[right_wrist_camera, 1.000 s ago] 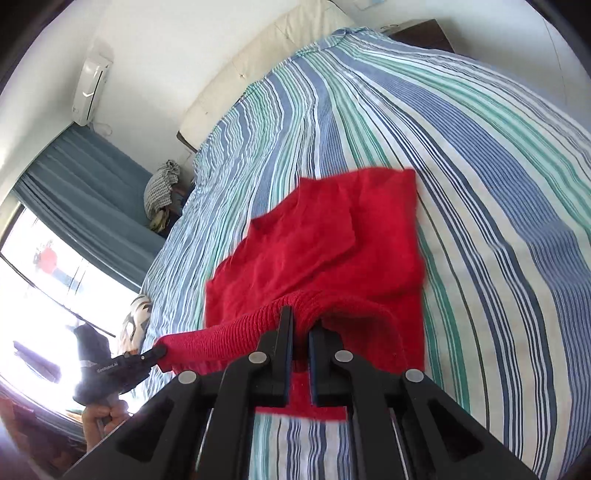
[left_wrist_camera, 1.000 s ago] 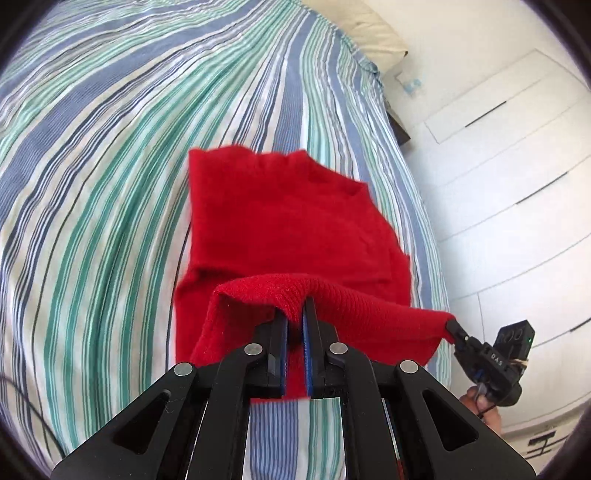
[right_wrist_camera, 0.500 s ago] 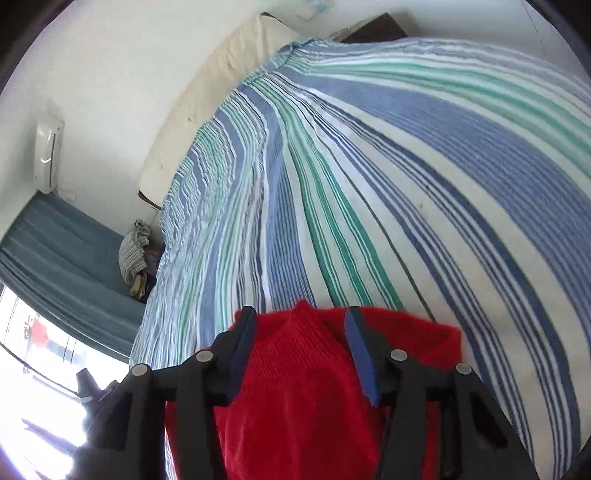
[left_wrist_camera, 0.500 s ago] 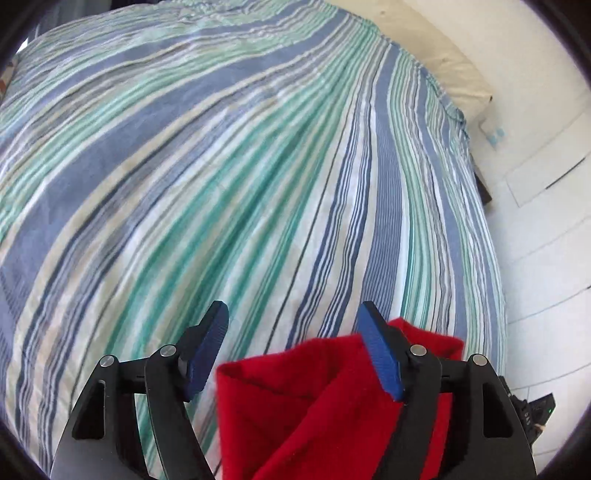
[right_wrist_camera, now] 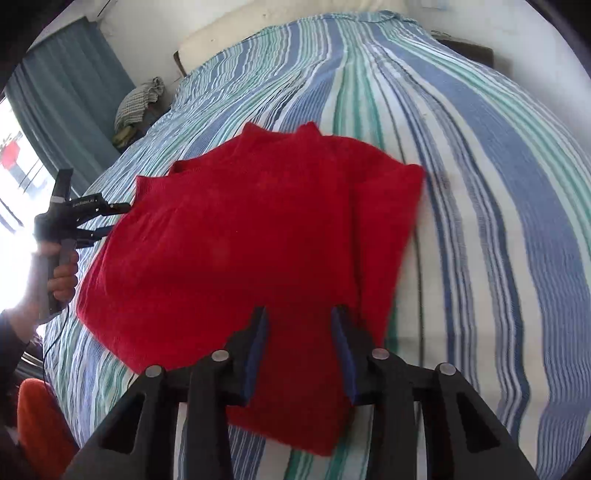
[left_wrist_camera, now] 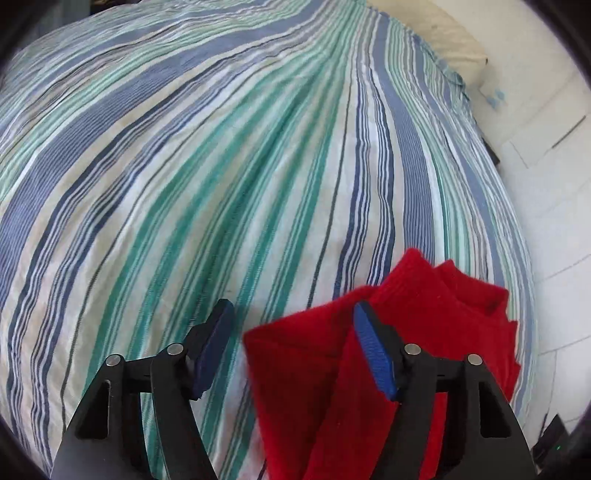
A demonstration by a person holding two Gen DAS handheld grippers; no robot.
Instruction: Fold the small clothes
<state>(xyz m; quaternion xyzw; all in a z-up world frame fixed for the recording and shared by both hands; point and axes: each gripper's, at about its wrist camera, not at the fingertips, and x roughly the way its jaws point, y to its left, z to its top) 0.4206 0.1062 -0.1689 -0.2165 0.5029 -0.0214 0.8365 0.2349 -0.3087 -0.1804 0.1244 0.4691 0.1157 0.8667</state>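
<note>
Red knit sweater lies folded double on my striped bed, near its foot edge, collar end and long axis pointing toward the pillow. A second ago both tools pinched its hem in the air. Now my left tool and right tool have let go, jaws closing, cloth loose between them.

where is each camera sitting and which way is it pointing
Left wrist: on the left gripper, tilted down over the striped bed; its jaws are closing with nothing gripped, the red sweater at lower right.
Right wrist: on the right gripper, tilted down at the sweater; its jaws are closing just above the fabric, and the left gripper and hand show at the left edge.
Shared: sweater, bed, left gripper.
</note>
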